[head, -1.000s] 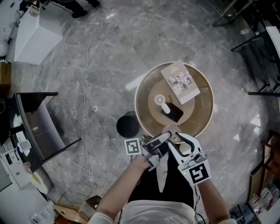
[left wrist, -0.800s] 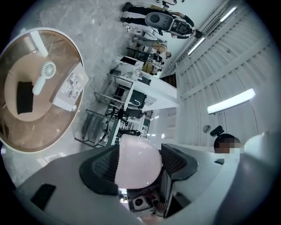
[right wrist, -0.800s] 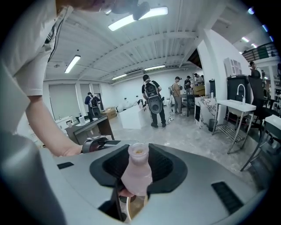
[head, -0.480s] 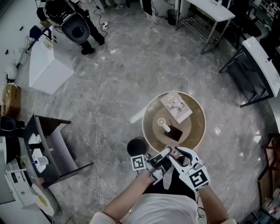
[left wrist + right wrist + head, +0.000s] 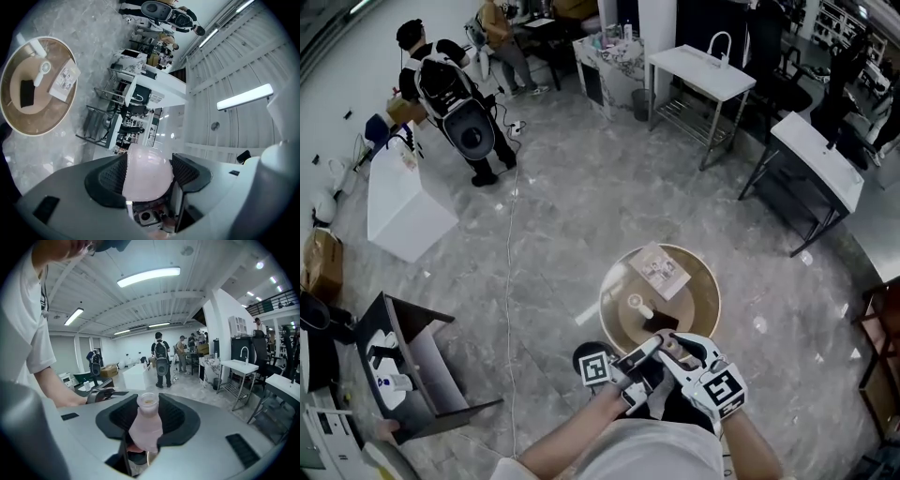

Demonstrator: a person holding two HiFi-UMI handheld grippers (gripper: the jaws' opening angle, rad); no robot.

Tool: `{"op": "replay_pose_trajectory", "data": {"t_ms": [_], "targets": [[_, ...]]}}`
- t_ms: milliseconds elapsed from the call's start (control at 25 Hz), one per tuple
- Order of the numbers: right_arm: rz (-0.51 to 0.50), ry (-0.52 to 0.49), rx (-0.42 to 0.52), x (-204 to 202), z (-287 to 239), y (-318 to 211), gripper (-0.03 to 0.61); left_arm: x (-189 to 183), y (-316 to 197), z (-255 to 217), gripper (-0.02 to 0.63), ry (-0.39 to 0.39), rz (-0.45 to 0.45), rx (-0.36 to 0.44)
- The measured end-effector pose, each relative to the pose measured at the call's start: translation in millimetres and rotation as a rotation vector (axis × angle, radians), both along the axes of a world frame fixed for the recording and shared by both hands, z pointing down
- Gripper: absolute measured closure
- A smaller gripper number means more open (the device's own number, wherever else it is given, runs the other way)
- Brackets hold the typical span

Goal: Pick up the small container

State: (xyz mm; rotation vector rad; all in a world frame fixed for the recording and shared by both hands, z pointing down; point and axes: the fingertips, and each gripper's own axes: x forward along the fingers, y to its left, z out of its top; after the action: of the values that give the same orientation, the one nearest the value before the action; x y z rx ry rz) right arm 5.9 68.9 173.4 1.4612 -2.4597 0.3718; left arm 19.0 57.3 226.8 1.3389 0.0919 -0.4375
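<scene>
A small pale pink bottle [image 5: 146,427] with an open neck stands between the jaws of my right gripper [image 5: 149,416], which is shut on its body. My left gripper [image 5: 147,164] is shut on a pale pink rounded piece [image 5: 145,180]; whether it is a cap or a container I cannot tell. In the head view the left gripper [image 5: 652,349] and the right gripper [image 5: 677,351] meet tip to tip, high above the near rim of the round wooden table [image 5: 609,305].
On the table lie a booklet [image 5: 658,270], a small white fan [image 5: 637,305] and a black flat thing [image 5: 664,324]. A dark round stool [image 5: 581,352] stands beside it. A cable [image 5: 508,281], a white cabinet [image 5: 403,202], white tables [image 5: 703,70] and people [image 5: 450,84] lie farther off.
The view has risen: the table looks smaller and farther below, and more of the room shows. Both grippers stay together, each still shut on its pink thing.
</scene>
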Motion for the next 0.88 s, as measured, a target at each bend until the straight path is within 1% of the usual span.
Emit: {"op": "replay_pose_trajectory", "data": {"t_ms": [120,320,440,600,720,880], "targets": [[0.011,0.004,0.015,3.5,-19.6,16.5,0.428,3.1,16.0,-20.0,0.307,0.000,0.021,0.016],[-0.012,0.015,0.051,9.0,-45.4,40.9,0.426,9.6,38.8,-47.9,0.307,0.020,0.016,0.020],[-0.032,0.018,0.070,16.4,-55.4,50.8,0.426,16.7,47.9,-58.2,0.310,0.024,0.008,0.034],[-0.060,-0.002,0.089,33.7,-67.1,64.6,0.426,34.0,61.9,-71.5,0.314,0.024,-0.008,0.029],[-0.092,0.002,0.114,35.0,-73.8,76.8,0.426,35.3,73.5,-76.2,0.314,0.023,-0.018,0.039],[-0.126,-0.010,0.123,37.9,-81.9,82.3,0.426,38.2,77.9,-85.6,0.314,0.019,-0.040,0.053]]}}
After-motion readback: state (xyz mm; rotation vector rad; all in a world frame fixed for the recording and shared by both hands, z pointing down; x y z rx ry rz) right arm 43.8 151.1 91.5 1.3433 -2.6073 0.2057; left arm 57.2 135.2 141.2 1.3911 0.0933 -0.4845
